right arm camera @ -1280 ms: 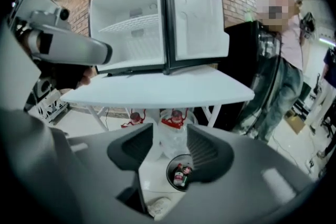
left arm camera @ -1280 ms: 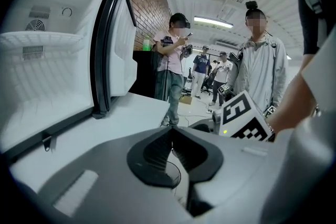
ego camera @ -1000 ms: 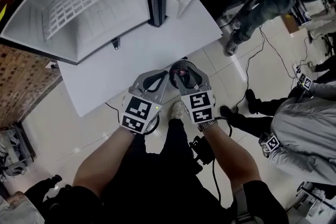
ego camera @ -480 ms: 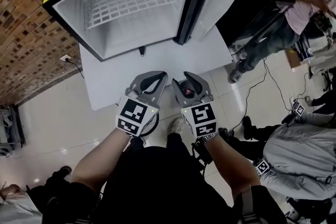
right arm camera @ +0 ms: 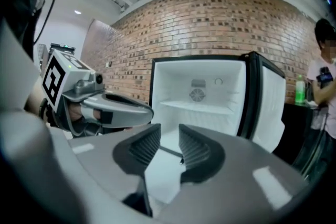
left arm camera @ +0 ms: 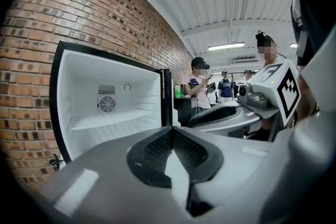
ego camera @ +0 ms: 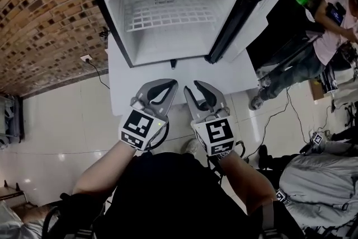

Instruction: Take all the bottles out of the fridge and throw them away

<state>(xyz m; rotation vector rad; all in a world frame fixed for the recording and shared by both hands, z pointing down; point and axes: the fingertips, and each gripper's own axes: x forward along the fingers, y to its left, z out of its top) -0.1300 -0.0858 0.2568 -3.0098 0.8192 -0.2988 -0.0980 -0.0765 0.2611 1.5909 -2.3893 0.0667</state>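
Observation:
The fridge [ego camera: 173,25] stands open at the top of the head view. Its white inside and wire shelf [ego camera: 170,15] hold no bottles that I can see. Both grippers hover side by side in front of it, above the white platform [ego camera: 134,84] on which it rests. My left gripper [ego camera: 172,84] is shut with nothing in it, its tips meeting [left arm camera: 171,131]. My right gripper [ego camera: 191,87] has a narrow gap between its ribbed pads [right arm camera: 169,136]. Its jaws are closing and nothing is between them. Through that gap I see the fridge's inside [right arm camera: 197,102].
The fridge door [ego camera: 246,25] hangs open to the right. A green bottle [right arm camera: 300,89] stands on a dark counter beside it, near a person [ego camera: 330,19]. More people and cables [ego camera: 279,115] fill the floor at the right. A brick wall [ego camera: 50,19] lies to the left.
The view has swung up, so the fridge now sits in the middle. The dark round container seen under the right gripper is out of sight. The right jaws have narrowed.

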